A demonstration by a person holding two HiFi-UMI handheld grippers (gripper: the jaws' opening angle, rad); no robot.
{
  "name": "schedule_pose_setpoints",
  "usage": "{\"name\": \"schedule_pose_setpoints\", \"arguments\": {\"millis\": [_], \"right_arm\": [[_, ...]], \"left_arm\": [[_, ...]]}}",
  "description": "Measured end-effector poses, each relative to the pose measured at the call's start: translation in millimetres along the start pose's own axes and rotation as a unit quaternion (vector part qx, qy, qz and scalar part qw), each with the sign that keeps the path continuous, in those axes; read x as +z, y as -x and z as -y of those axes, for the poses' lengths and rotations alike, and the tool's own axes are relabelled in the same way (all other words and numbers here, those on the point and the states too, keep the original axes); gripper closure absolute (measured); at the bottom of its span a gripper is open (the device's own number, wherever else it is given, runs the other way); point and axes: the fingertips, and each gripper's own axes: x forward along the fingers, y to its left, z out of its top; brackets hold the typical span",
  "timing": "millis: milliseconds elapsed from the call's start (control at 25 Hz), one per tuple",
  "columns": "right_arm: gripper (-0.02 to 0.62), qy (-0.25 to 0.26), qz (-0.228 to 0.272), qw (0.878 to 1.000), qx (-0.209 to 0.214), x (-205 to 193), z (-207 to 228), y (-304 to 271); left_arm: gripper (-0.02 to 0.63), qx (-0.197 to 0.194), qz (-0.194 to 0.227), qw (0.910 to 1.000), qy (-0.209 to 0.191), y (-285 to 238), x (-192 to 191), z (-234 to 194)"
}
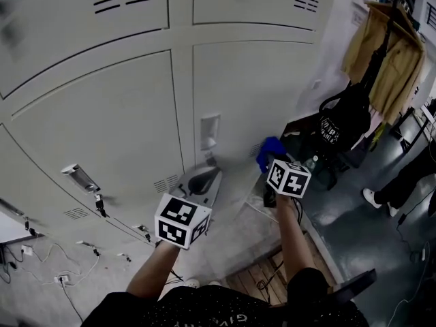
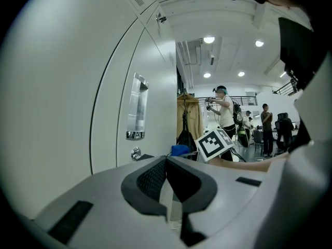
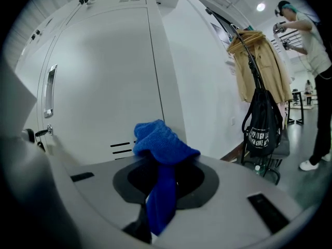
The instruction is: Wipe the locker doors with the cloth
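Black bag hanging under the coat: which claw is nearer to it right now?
Right. In the head view the right claw, shut on the blue cloth, is left of the black bag. The left claw sits farther left, facing the locker door.

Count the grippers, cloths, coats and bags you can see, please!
grippers: 2 (left gripper, right gripper)
cloth: 1
coat: 1
bag: 1
total: 5

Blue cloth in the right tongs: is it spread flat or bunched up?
Bunched up. The blue cloth is pinched in the right tongs, a wad at their tips, a tail trailing back.
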Motion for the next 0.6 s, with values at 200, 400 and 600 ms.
{"name": "schedule_pose_setpoints", "arguments": {"millis": [200,400,600], "right_arm": [[0.517,-0.003,0.0,1.0,-0.022,2,15,-3],[0.517,-0.004,-0.001,1.0,-0.03,2,18,-4],[0.517,-0.004,0.008,0.999,-0.036,4,16,4]], "left_arm": [[0.597,0.002,0.001,1.0,0.002,0,0,-1],[0.597,0.005,0.002,1.0,0.003,5,0,-2],[0.597,0.003,0.008,0.9999,0.007,10,2,1]]}}
